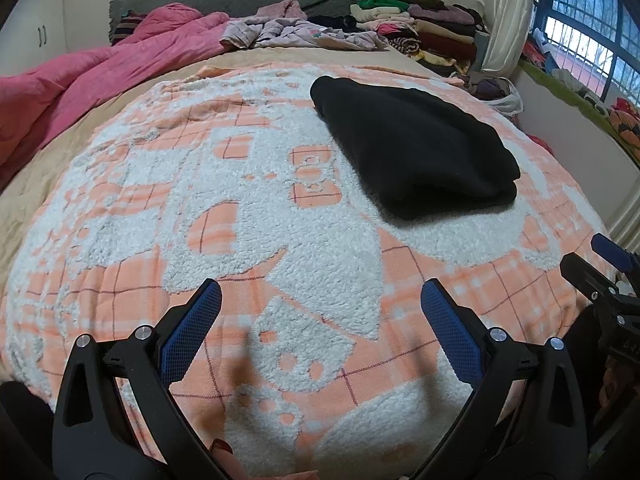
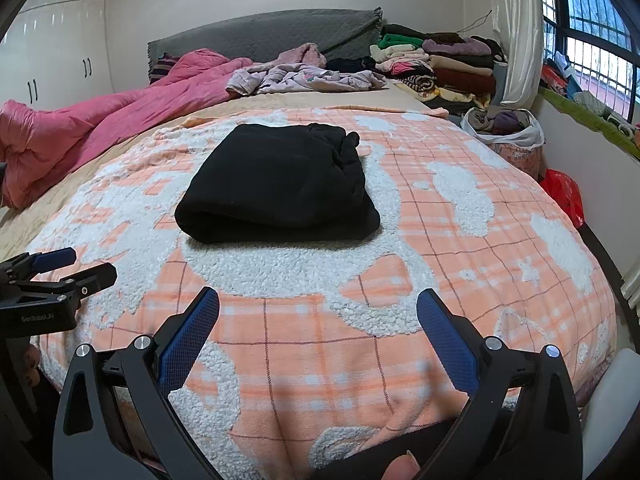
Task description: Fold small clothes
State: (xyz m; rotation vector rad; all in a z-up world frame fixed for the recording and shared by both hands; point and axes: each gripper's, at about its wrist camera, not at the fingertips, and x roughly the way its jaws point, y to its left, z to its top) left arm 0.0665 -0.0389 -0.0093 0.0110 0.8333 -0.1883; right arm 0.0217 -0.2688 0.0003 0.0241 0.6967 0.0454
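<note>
Left gripper [image 1: 320, 300] fingers spread wide and empty, low in the frame over an orange-and-white blanket [image 1: 224, 216]. A folded black garment [image 1: 412, 144] lies flat beyond them, upper right of centre, well apart. Right gripper [image 2: 318, 306] likewise released, the garment [image 2: 280, 184] straight ahead above its fingers, centre frame, untouched

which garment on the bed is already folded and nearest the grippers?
The black garment, a neat folded block alone on the orange blanket. The lilac clothes lie crumpled, farther back by the headboard.
</note>
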